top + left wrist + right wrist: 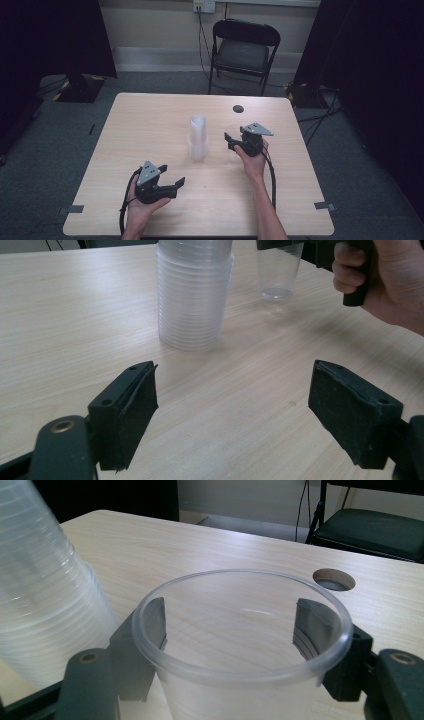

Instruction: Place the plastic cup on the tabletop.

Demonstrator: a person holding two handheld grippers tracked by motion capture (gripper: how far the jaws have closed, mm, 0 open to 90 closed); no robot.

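A tall stack of clear plastic cups (198, 142) stands near the middle of the wooden table (150, 120). In the left gripper view the stack (194, 295) rises just ahead of my left gripper (232, 405), whose jaws are spread wide with bare table between them. That left gripper (172, 175) sits near the front left. My right gripper (231, 141) is right of the stack and shut on a single clear cup (240, 677), pads pressing its wall below the rim. The held cup (277, 275) has its base at or just above the tabletop.
A round cable hole (238, 108) lies in the table behind the right gripper. A black folding chair (243, 50) stands beyond the far edge. Tape marks (325, 205) sit at the front corners. Dark curtains flank both sides.
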